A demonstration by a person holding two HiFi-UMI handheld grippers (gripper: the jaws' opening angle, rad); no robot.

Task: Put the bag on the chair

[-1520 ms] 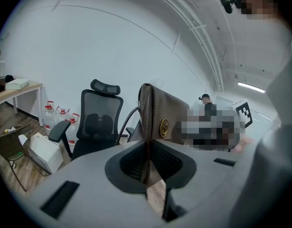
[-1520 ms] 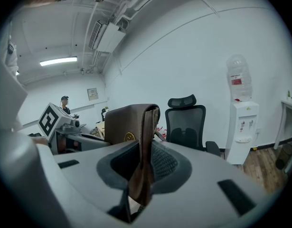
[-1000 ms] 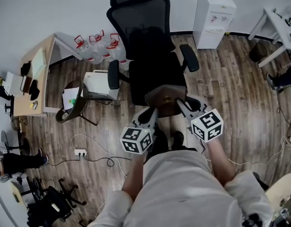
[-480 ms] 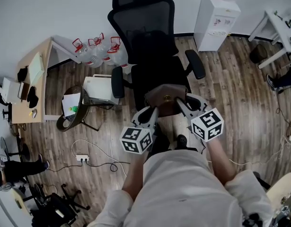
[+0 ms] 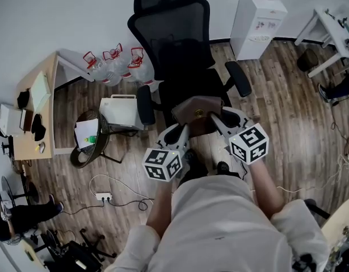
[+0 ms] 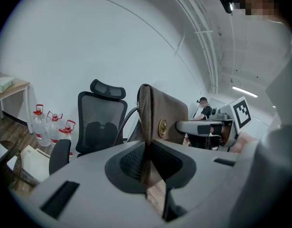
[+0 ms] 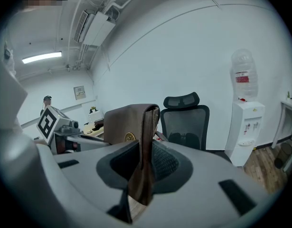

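Observation:
A brown leather bag (image 5: 196,111) with a round gold clasp hangs between my two grippers, just above the front edge of the black office chair (image 5: 185,78). My left gripper (image 5: 181,130) is shut on the bag's left side; the bag (image 6: 157,120) stands edge-on between its jaws. My right gripper (image 5: 217,120) is shut on the right side, with the bag (image 7: 136,127) pinched between its jaws. The chair (image 6: 100,122) faces me with its seat bare, and the chair (image 7: 186,122) also shows behind the bag in the right gripper view.
Three water bottles (image 5: 114,61) stand left of the chair by the wall. A white box (image 5: 122,111) and a round side stool (image 5: 90,137) sit at the left. A water dispenser (image 5: 258,16) stands at the back right. A power strip and cables (image 5: 106,196) lie on the wooden floor.
Both grippers have carried the bag forward, from in front of the seat to over its front edge. The chair now looks closer.

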